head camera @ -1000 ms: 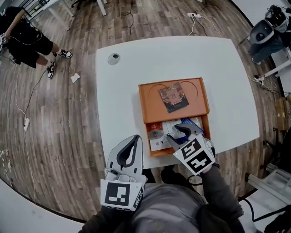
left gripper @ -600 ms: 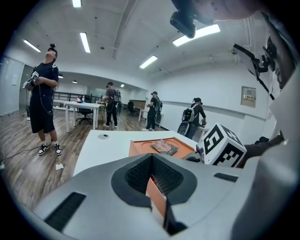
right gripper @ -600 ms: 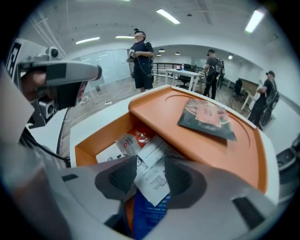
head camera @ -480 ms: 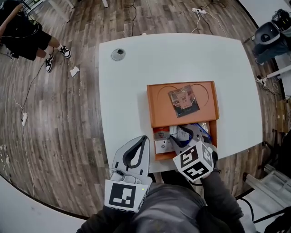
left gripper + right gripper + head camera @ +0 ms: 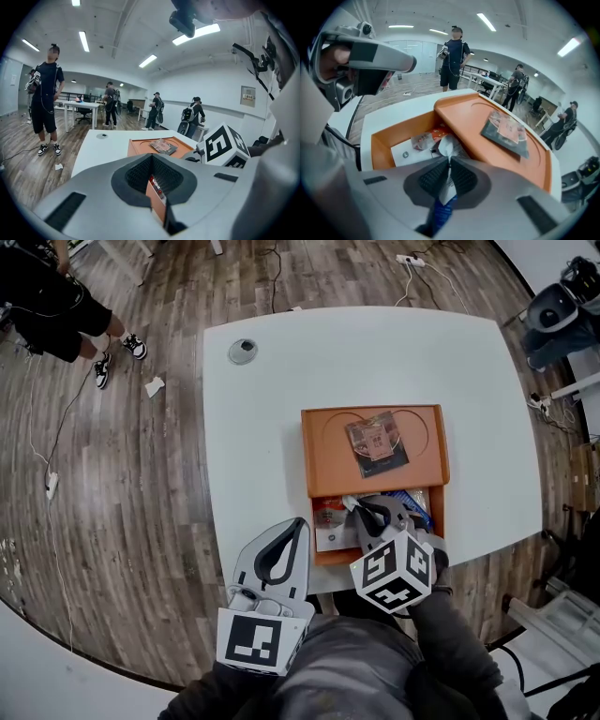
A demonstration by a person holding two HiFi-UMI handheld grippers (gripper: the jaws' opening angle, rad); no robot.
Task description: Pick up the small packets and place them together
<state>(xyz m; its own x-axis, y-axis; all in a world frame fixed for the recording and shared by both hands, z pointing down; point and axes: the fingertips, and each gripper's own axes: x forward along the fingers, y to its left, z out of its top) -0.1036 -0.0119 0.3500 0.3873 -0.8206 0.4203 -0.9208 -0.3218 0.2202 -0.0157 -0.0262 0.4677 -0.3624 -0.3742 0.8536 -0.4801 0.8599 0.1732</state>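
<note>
Over orange box (image 5: 323,451), right tool (image 5: 450,161) tilted down — jaws just closed on packet (image 5: 446,146).

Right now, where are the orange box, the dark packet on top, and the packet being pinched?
orange box (image 5: 326,470): head view, bare top surface, left side.
dark packet (image 5: 377,444): head view, its middle.
pinched packet (image 5: 446,190): right gripper view, its white strip.

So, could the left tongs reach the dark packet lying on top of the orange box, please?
Probably yes: the dark packet lies uncovered on the orange box, and the left tongs are empty; the right tongs are in the near compartment.
</note>
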